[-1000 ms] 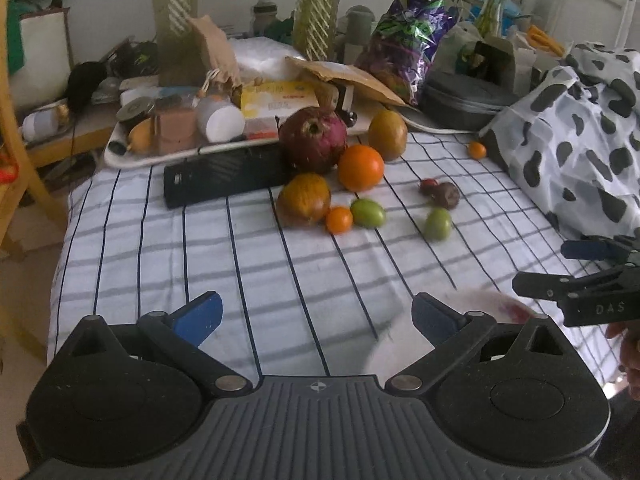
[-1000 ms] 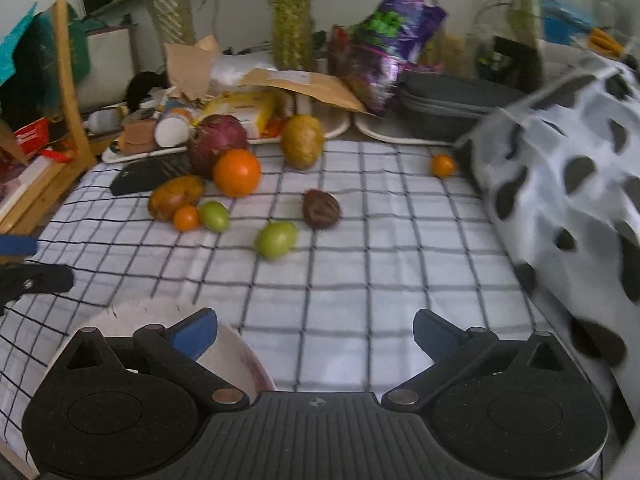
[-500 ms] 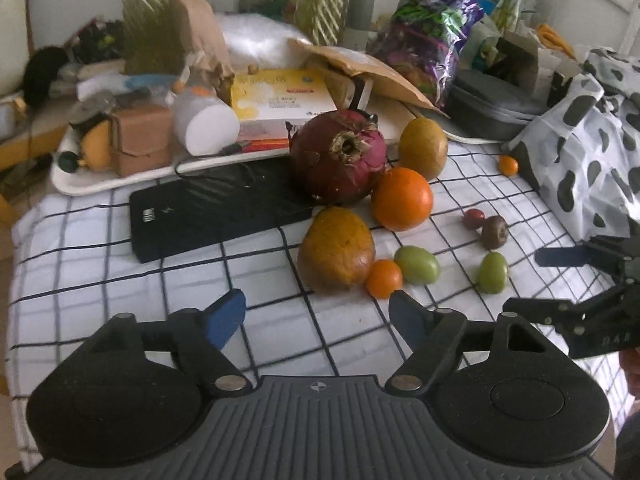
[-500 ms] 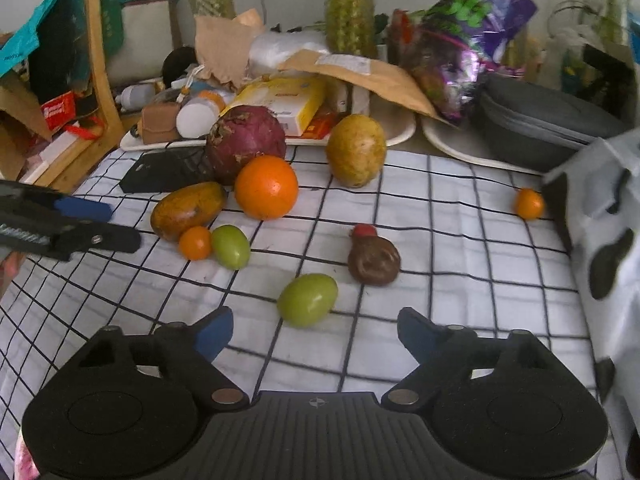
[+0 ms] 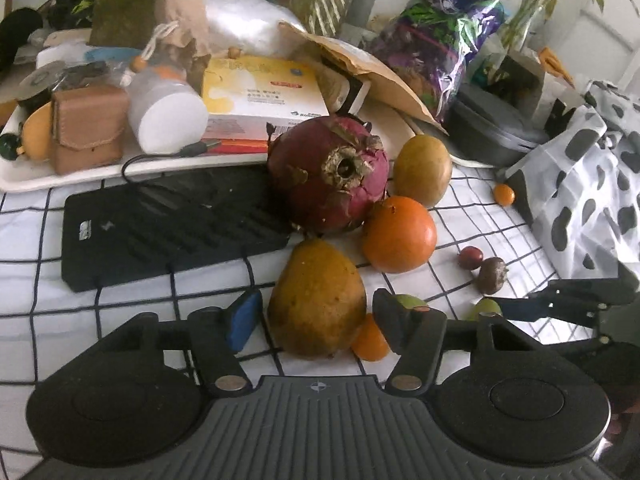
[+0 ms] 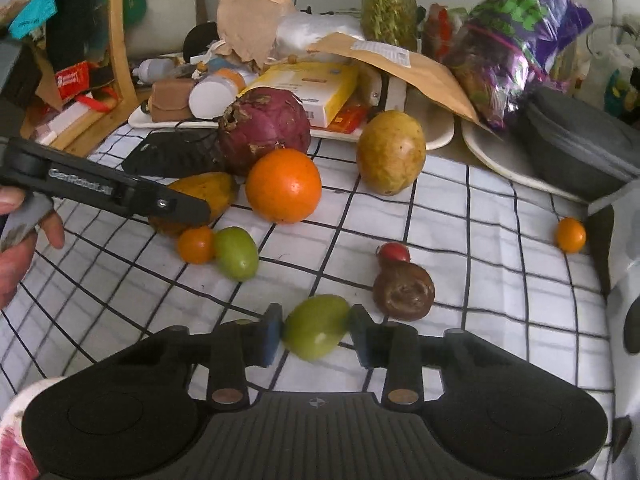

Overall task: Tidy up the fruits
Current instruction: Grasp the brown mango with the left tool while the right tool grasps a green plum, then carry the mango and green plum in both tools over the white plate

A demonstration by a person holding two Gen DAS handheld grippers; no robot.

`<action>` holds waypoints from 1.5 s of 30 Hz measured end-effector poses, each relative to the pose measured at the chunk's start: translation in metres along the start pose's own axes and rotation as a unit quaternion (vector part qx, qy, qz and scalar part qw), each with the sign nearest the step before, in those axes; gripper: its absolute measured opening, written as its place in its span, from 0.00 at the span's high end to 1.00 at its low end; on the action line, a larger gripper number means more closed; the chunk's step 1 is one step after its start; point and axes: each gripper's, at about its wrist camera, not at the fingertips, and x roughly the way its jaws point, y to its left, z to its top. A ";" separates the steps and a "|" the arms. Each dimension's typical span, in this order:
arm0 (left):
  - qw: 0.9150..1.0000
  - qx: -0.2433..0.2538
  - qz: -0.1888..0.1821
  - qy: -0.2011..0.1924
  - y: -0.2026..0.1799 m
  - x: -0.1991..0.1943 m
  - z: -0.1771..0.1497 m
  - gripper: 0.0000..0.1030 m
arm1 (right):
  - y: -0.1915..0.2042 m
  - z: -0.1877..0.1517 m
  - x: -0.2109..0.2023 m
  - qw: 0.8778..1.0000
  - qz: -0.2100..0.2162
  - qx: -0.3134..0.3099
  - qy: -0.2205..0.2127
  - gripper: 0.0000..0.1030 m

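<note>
Your left tongs (image 5: 316, 316) are spread wide, with the mango (image 5: 318, 300) sitting between the pads; neither pad clearly touches it. A small orange fruit (image 5: 370, 340) rests against the mango at 4 o'clock, just inside your right pad. At 12 o'clock beyond the mango lies the dragon fruit (image 5: 330, 172), with the orange (image 5: 399, 234) touching it at 4 o'clock.

Your right tongs (image 6: 316, 334) are narrowed around a green fruit (image 6: 316, 332): the left pad touches it, while at the right pad you cannot tell contact. It lies on the checked cloth (image 6: 500, 216). A brown fruit (image 6: 404, 290) sits at 1 o'clock from it, a small red one (image 6: 394, 251) just behind that. A second green fruit (image 6: 236, 252) lies at 11 o'clock.
</note>
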 end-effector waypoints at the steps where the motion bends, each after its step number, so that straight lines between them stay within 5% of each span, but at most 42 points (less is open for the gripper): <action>1: 1.000 -0.002 0.000 -0.002 0.001 0.001 0.001 0.43 | 0.000 -0.001 0.000 1.000 0.001 -0.001 -0.001 0.64; 8: 0.999 0.030 0.022 -0.005 -0.010 0.003 0.003 0.54 | 0.000 -0.003 -0.003 1.000 0.005 -0.004 -0.007 0.66; 19: 0.997 0.050 0.038 -0.044 -0.022 -0.041 -0.001 0.55 | -0.001 -0.004 -0.035 0.999 0.014 0.008 -0.036 0.69; 33: 0.994 0.093 0.029 -0.054 -0.079 -0.100 -0.065 0.55 | 0.023 -0.037 -0.094 0.998 0.044 0.009 -0.049 0.71; 45: 0.992 0.124 0.030 -0.005 -0.116 -0.098 -0.121 0.55 | 0.051 -0.080 -0.111 0.998 0.054 -0.027 -0.008 0.71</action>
